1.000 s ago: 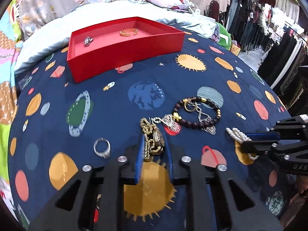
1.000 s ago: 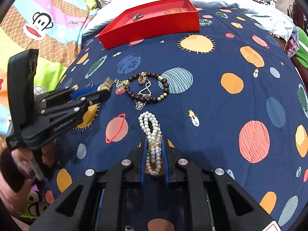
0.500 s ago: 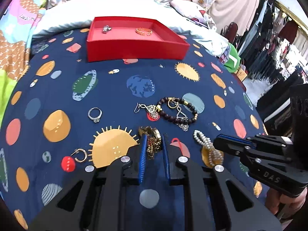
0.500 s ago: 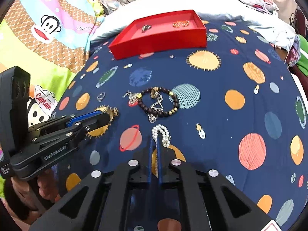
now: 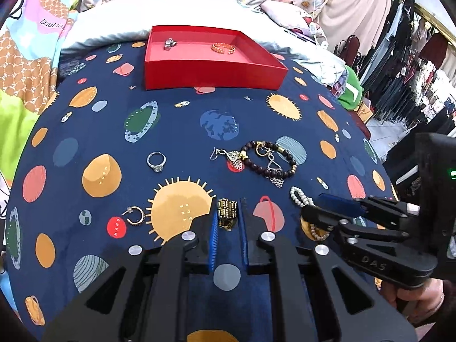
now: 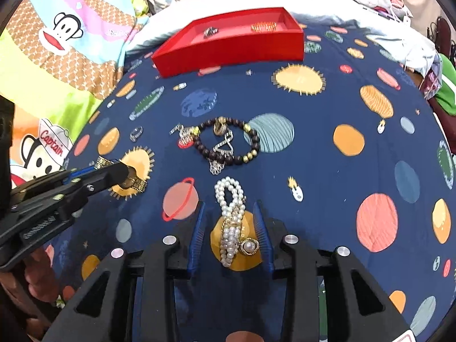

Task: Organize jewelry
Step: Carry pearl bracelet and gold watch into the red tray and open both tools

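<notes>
My left gripper (image 5: 227, 213) is shut on a gold watch (image 5: 227, 217), held just above the navy planet-print cloth (image 5: 176, 131). It also shows in the right wrist view (image 6: 134, 183). My right gripper (image 6: 229, 208) is open, its jaws on either side of a pearl bracelet (image 6: 230, 213) that lies on the cloth. A red tray (image 5: 208, 57) at the far edge holds a gold bangle (image 5: 223, 48) and a silver piece (image 5: 169, 43).
On the cloth lie a dark bead bracelet (image 5: 269, 165), silver filigree earrings (image 5: 232, 159), a silver ring (image 5: 156, 162) and a gold hoop earring (image 5: 136, 216). A pale pillow (image 5: 171, 20) sits behind the tray. Clothes racks (image 5: 413, 65) stand at right.
My right gripper has opened around the pearl bracelet, which now lies on the cloth. My left gripper has drawn back toward the near edge with the gold watch in it.
</notes>
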Motion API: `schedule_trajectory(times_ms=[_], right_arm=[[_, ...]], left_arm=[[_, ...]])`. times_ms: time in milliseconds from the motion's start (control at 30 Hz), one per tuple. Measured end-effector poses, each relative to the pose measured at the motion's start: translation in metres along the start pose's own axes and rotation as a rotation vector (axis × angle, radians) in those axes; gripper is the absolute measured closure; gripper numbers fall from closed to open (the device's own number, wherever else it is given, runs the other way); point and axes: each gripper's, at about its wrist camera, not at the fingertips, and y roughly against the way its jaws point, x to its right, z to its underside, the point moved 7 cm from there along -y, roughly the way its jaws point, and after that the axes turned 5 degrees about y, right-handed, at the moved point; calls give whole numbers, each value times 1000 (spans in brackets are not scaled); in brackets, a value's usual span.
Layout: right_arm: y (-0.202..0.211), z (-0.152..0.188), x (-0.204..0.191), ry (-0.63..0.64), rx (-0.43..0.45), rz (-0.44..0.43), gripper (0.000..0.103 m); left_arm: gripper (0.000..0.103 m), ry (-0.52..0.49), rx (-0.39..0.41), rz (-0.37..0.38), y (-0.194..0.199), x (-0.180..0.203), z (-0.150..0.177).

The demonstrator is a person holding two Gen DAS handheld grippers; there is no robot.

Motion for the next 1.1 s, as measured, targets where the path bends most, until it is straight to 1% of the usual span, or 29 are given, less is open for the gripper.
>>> schedule_trajectory(times_ms=[67,100,300,433,467,533,667,867,967,1100], right_arm=[[-3,2,0,1,-8,3,85],[-3,2,1,4,-6,10,88],[1,0,1,-5,8,3,88],[12,-8,-2,-7,40,-9,89],[14,-11,-2,-7,48,-13,91],[22,-19,-3,-7,72,-22,91],[34,-39,-1,2,117,-22,91],[49,-78,3,20,189,-26,91],[54,-106,7,32,230,-25,91],[56,-146,16,43,272,-22,91]], left_arm=[[91,-3,2,-3,1,0,0],[91,-3,2,-5,1,0,0],[91,5,4,1,3,0,-1],[91,8,20,11,11,2,-8],[91,8,26,14,13,3,-10],[91,9,43,22,19,4,-18],[91,2,86,29,31,8,-39],[91,-25,171,15,43,13,-87],[91,-36,214,-4,45,11,-120],[91,-40,249,-14,40,5,-160]])
